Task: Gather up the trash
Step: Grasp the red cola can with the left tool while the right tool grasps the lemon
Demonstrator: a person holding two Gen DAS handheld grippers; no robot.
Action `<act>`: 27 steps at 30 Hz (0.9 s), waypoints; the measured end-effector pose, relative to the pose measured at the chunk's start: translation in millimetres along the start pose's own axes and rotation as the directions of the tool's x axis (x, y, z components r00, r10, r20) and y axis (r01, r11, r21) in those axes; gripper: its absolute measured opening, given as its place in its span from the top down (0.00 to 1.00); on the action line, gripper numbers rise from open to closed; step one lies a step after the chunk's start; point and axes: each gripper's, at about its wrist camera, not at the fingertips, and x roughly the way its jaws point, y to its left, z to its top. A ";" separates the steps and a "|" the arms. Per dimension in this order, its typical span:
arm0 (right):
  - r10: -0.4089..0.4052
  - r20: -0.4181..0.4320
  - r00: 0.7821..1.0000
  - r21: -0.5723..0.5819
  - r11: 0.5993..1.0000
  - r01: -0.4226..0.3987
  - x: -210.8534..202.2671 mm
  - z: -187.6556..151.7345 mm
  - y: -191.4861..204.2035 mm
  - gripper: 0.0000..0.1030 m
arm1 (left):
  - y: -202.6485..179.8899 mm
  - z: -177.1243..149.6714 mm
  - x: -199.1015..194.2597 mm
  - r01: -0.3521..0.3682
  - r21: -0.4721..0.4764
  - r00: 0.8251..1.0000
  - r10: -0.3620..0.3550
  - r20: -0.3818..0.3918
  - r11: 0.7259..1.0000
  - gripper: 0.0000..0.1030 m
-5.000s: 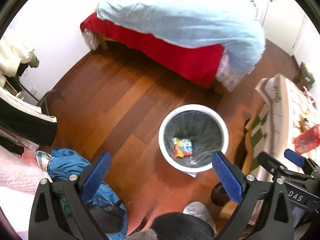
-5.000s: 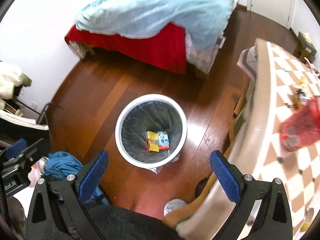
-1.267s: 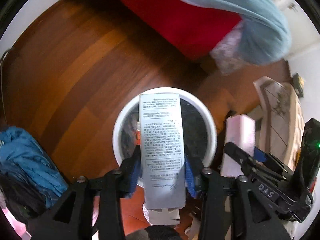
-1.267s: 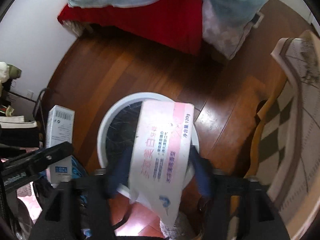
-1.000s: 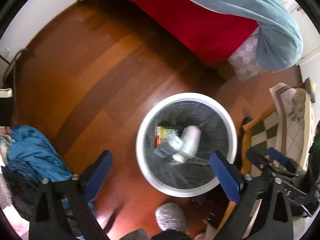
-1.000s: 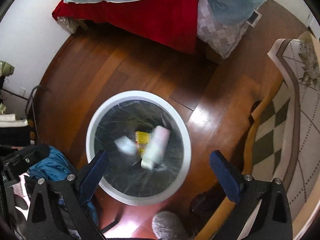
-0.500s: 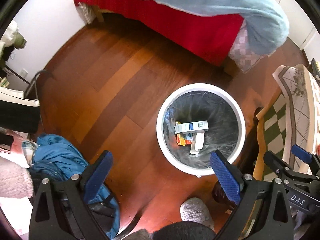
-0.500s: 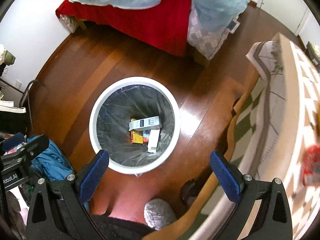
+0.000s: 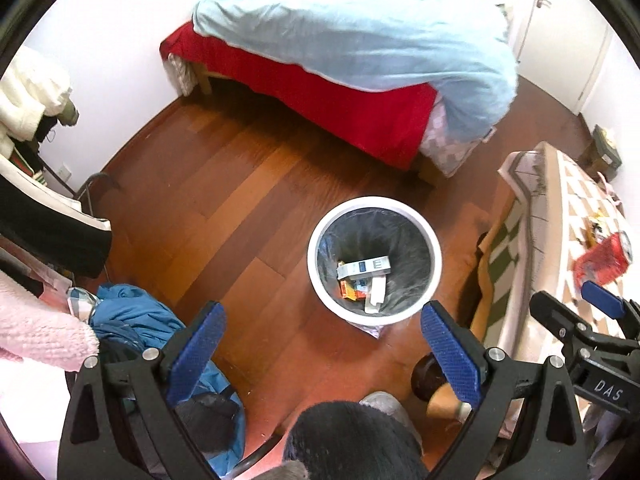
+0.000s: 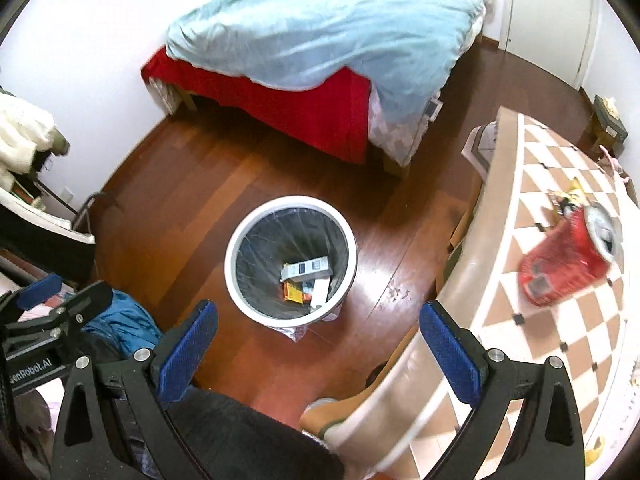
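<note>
Wooden floor (image 10: pixel 192 208) lies bare around the white bin (image 10: pixel 234 276), bed (image 9: pixel 320 80) beyond. Checkered table (image 10: pixel 560 320) edge crowds the right, red can (image 10: pixel 560 264) lying on it. Bin holds boxes (image 9: pixel 364 267). Left gripper (image 9: pixel 320 344) and right gripper (image 10: pixel 316 344) both gape wide, empty.

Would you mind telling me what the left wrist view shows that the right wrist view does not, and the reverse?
Only the left wrist view shows the pink fuzzy fabric at its left edge. Only the right wrist view shows the red can's open top and the yellow scrap low on the checkered table. Both show the white bin holding boxes, the bed, the blue clothing, and both claws, left and right, open and empty.
</note>
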 end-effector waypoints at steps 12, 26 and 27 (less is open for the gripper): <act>0.052 0.126 0.991 0.175 0.982 -0.074 -108.3 -51.7 -60.1 0.01 | -51.7 -31.5 -72.0 0.006 0.046 0.996 -0.011 0.093 0.999 0.03; -0.240 -0.084 0.967 0.662 0.712 0.234 -130.5 -205.5 -307.1 0.01 | -262.4 -114.1 6.2 0.126 0.317 0.991 -0.104 -0.084 0.940 0.03; -0.240 -0.092 0.966 0.692 0.683 0.235 -128.0 -214.8 -319.1 0.01 | -275.4 -119.4 13.8 0.128 0.335 0.990 -0.100 -0.101 0.934 0.03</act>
